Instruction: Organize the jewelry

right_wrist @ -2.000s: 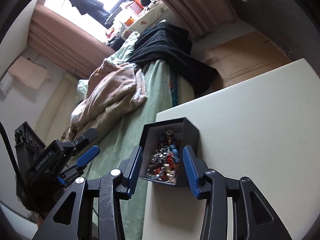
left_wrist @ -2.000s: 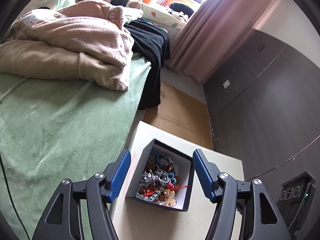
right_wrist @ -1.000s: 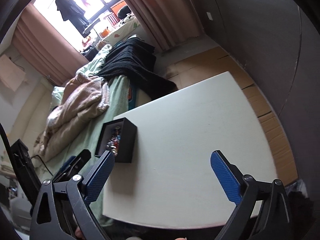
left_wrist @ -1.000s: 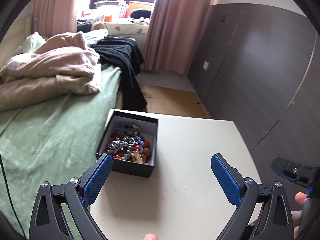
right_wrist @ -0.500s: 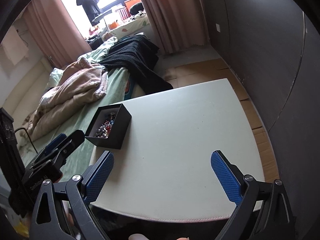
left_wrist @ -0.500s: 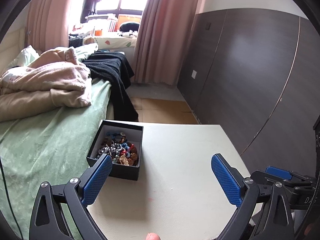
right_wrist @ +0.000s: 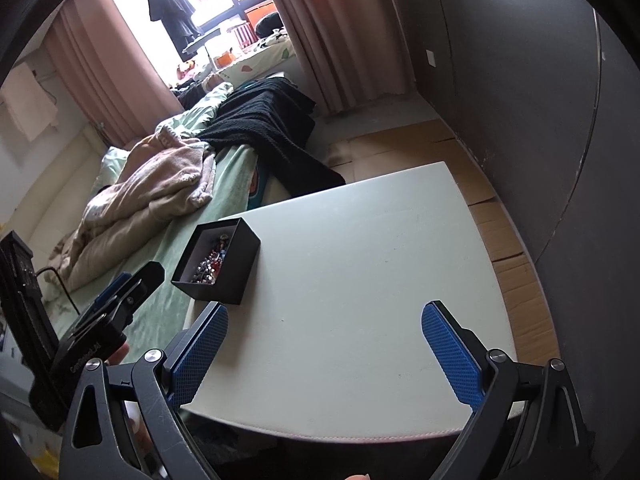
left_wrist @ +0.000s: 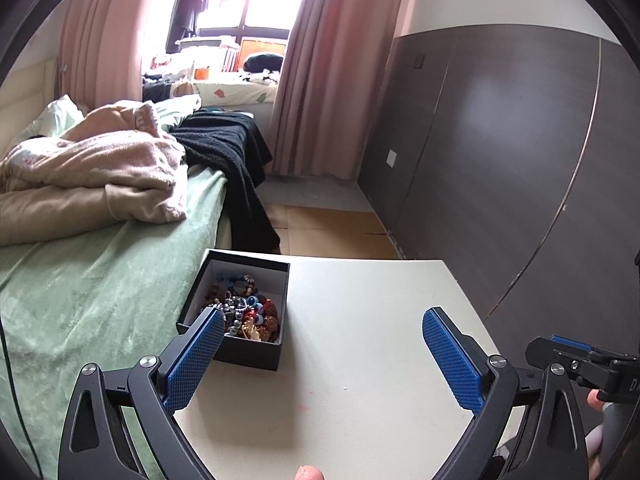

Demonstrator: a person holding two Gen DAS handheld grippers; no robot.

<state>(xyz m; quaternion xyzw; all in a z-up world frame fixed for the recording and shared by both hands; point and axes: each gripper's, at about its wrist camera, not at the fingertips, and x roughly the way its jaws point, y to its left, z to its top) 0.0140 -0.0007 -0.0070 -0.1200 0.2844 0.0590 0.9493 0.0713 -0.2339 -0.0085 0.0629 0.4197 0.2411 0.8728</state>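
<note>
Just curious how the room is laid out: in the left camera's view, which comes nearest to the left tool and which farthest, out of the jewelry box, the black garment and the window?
1. Jewelry box, by its left finger.
2. Black garment, on the bed.
3. Window, far back.

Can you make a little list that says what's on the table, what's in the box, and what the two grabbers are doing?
table: white, beside the bed
box: black, open, at the table's edge nearest the bed
jewelry: mixed beads piled inside the box
left gripper: open, empty, held above the table
right gripper: open, empty, held above the table
bed: green cover, with a pink blanket and a black cloth
</note>
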